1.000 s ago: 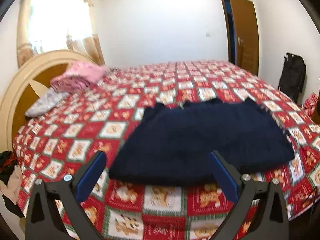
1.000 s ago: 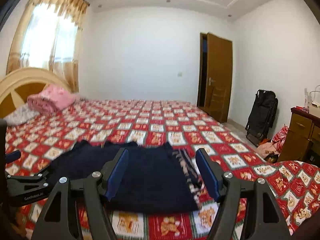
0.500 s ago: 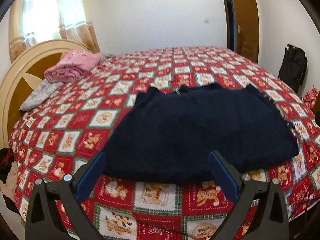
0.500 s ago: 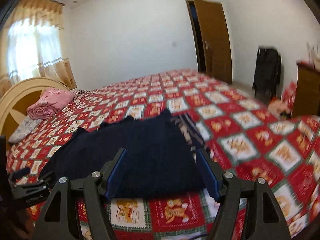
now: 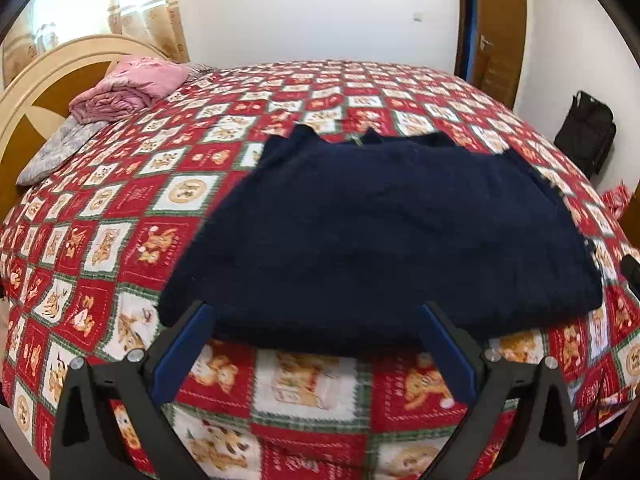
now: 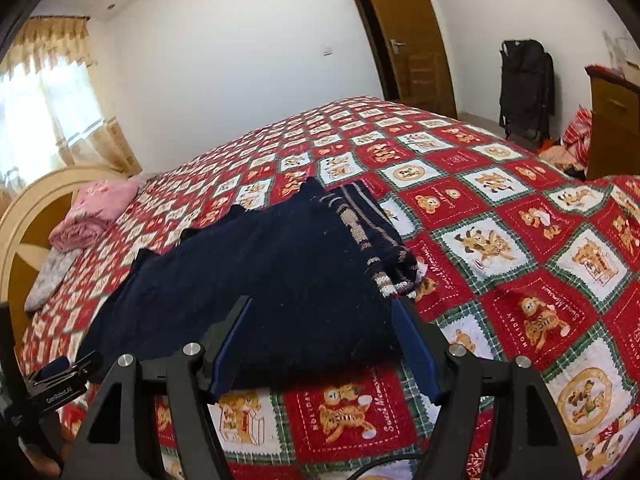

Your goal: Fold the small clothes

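Hovering: left tongs wide open, empty | right tongs likewise | navy sweater near hem free

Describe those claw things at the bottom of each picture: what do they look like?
Each gripper, left and right, is a black plastic fork of two angular arms with triangular cut-outs and silver screw heads. The flat fingers carry blue pads. Seen from the right camera, the left gripper's side bears small white lettering that looks like "GenRobot.AI".
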The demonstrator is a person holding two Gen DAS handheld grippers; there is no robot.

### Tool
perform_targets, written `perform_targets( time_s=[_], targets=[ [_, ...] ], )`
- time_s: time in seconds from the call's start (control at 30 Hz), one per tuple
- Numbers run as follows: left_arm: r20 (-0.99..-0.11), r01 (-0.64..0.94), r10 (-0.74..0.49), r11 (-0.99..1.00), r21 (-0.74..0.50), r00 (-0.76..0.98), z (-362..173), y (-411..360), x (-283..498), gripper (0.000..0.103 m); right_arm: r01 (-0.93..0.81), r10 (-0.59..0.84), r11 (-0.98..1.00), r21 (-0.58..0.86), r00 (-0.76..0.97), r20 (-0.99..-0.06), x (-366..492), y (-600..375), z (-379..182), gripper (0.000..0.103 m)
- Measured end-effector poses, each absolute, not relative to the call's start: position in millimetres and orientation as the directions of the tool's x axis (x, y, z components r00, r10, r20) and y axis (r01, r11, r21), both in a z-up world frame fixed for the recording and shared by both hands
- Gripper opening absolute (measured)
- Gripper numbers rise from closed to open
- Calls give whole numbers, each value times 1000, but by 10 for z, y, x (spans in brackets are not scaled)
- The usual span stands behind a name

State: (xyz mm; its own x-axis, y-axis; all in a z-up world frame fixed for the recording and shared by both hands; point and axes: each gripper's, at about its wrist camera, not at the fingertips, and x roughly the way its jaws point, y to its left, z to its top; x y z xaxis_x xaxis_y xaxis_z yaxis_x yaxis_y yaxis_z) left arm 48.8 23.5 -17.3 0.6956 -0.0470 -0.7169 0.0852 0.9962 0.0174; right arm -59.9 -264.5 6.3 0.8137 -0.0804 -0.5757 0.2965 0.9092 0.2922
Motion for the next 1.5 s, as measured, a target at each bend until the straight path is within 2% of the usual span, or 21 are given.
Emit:
perform_targets(
  time_s=[0.2,0.33,0.4,0.43,0.47,0.5,0.67,0.8,0.87,0.9,0.97,1.0,1.03,1.13,1.2,1.3,1.5],
  targets=[
    [-693,-20,39,999,35,720,-150,613,822,103,195,-23,954,226,803,-596,-327,-2288,24,71],
    [-743,-100,53,995,-19,667,-364,853,1089,103,62,44,986,154,800,-598,49,-1947,87,71],
    [-773,-134,10,986,-97,634,-489,968,1171,103,8,74,991,133,798,-598,277,-1810,116,71],
    [-784,-139,-21,981,-136,621,-540,1001,1185,103,-18,99,990,138,792,-603,410,-1754,123,67],
    [-794,-142,-58,973,-180,605,-600,1025,1207,103,-36,119,989,146,780,-615,544,-1705,119,47],
    [-803,-144,-86,967,-210,590,-649,1026,1217,103,-51,136,987,151,760,-635,726,-1637,106,33],
    [-786,-157,-168,935,-319,596,-718,1048,1109,103,-80,150,988,134,722,-675,1333,-1342,-61,32],
    [-768,-181,-213,902,-393,604,-715,1075,1057,103,-76,166,985,152,631,-758,1654,-1216,-418,33],
    [-754,-187,-235,884,-428,614,-717,1097,1058,103,-84,152,988,128,652,-743,1642,-1203,-421,33],
    [-743,-185,-252,874,-450,620,-710,1103,1060,99,-87,154,988,129,647,-747,1633,-1206,-407,33],
    [-698,-150,-311,844,-515,645,-671,1120,1054,68,-86,184,982,168,643,-743,1594,-1268,-364,33],
    [-683,-126,-343,833,-538,645,-662,1105,1064,41,-78,211,974,212,644,-735,1554,-1337,-329,33],
    [-684,-111,-354,837,-537,638,-659,1065,1092,31,-72,235,966,249,648,-724,1504,-1400,-294,33],
    [-694,-83,-314,876,-474,647,-584,923,1120,26,-68,272,950,305,659,-701,1397,-1564,-151,40],
    [-684,-56,-303,892,-449,663,-492,836,1102,25,-70,298,937,343,675,-676,1316,-1690,-54,54],
    [-638,10,-305,906,-422,707,-260,666,1029,24,-87,372,897,434,680,-632,1221,-1909,100,67],
    [-558,182,-348,926,-331,754,102,96,853,24,-170,576,777,606,579,-577,1305,-2182,337,68]
  ],
)
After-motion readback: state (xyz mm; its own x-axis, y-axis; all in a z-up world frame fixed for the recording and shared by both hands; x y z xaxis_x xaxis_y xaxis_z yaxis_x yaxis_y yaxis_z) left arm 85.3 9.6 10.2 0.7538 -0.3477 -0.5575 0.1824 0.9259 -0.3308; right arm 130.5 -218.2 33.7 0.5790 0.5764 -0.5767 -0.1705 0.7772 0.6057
